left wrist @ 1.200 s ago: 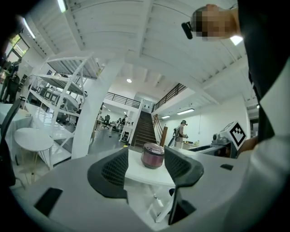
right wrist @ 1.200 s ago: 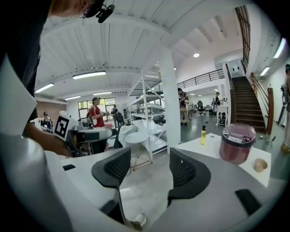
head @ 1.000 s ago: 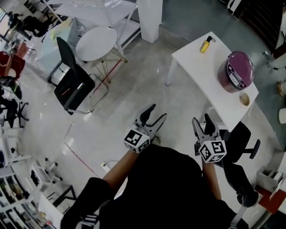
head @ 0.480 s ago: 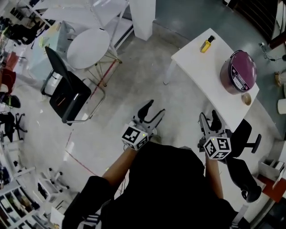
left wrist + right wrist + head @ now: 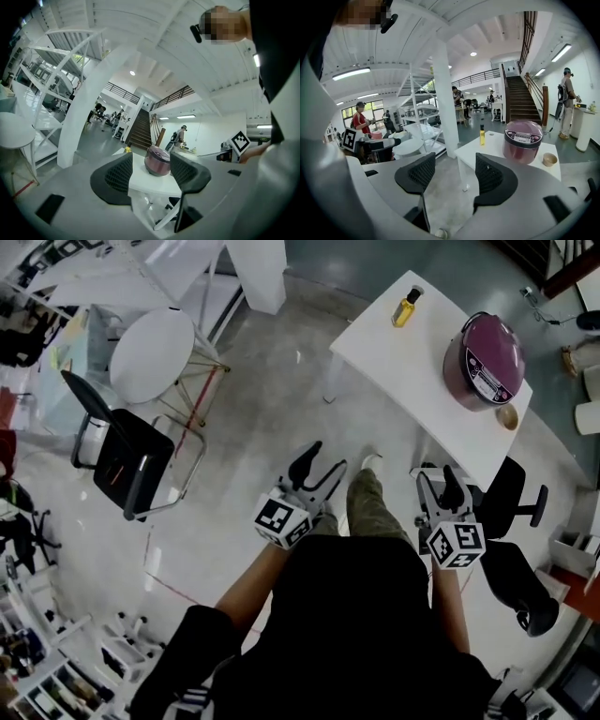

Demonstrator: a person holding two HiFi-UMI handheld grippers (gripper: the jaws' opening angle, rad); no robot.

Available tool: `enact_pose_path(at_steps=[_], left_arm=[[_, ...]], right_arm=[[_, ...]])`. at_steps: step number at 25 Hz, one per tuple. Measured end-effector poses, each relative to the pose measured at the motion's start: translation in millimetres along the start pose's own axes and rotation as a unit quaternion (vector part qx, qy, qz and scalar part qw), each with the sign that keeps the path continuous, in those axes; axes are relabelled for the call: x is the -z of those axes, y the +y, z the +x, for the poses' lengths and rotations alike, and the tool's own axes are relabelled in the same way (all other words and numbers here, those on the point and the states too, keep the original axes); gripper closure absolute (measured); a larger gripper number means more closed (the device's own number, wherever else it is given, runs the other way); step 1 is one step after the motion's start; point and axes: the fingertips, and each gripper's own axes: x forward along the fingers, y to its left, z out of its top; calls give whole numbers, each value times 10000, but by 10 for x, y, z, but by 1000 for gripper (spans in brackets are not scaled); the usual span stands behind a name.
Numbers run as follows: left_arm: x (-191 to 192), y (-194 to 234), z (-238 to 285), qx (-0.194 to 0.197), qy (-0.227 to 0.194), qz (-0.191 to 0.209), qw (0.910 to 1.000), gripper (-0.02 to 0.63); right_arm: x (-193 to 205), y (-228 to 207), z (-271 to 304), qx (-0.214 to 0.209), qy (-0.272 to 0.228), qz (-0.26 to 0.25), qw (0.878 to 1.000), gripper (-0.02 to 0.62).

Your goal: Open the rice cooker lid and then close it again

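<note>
A purple rice cooker (image 5: 486,357) with its lid down stands on a white table (image 5: 394,348) at the upper right of the head view. It also shows in the left gripper view as the cooker (image 5: 157,161) between the jaws, far off, and in the right gripper view as the cooker (image 5: 523,140). My left gripper (image 5: 318,471) is open and empty, held over the floor well short of the table. My right gripper (image 5: 438,490) is open and empty too, near the table's near edge.
A yellow bottle (image 5: 406,307) and a small wooden bowl (image 5: 507,417) stand on the table. A black office chair (image 5: 514,521) sits by the table's near side. A black chair (image 5: 117,460) and a round white table (image 5: 153,352) are at the left. A white pillar (image 5: 256,273) rises behind.
The person has walked toward the table, so the cooker sits closer and more overhead. A foot now shows between the grippers. Both grippers stay open.
</note>
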Motion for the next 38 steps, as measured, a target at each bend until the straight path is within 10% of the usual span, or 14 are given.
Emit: enact_pose_path(at_steps=[22, 38], left_arm=[[-147, -608, 2513, 1256, 705, 627, 9876, 376], [-52, -739, 3551, 1349, 1157, 760, 9811, 373]], right_arm=[[-487, -1968, 447, 936, -604, 365, 9931, 360], [-638, -2999, 781, 889, -577, 681, 9920, 360]])
